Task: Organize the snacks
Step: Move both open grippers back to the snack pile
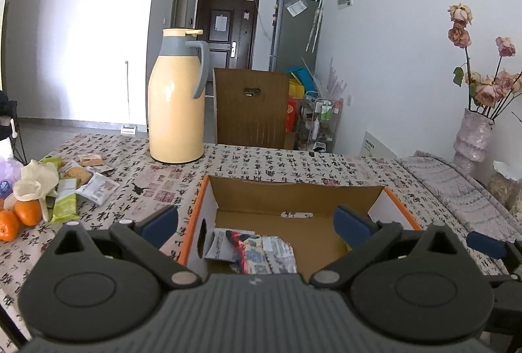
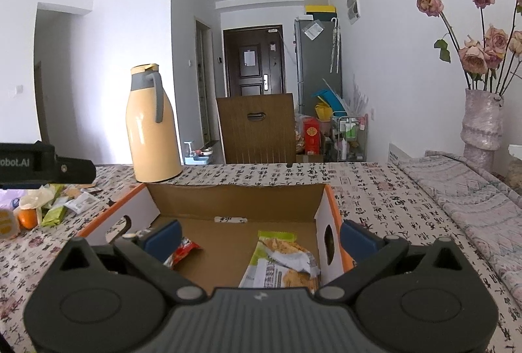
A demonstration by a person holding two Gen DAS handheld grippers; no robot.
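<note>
An open cardboard box (image 1: 293, 193) with white sides and orange edges sits on the patterned tablecloth, and snack packets (image 1: 257, 252) lie inside at its left. My left gripper (image 1: 257, 221) hovers open over the box's near edge, empty. In the right wrist view the same box (image 2: 235, 199) holds a green-and-white cracker packet (image 2: 284, 261) and a red packet (image 2: 182, 252). There my right gripper (image 2: 261, 237) is open above the box with nothing between its fingers. A pile of loose snack packets (image 1: 84, 186) lies on the table to the left.
A tall yellow thermos (image 1: 176, 101) stands behind the box on the left. Oranges (image 1: 19, 216) and a crumpled wrapper sit beside the snack pile. A vase of dried roses (image 2: 483, 121) stands at the right on a folded cloth. A wooden chair back (image 1: 251, 105) rises beyond the table.
</note>
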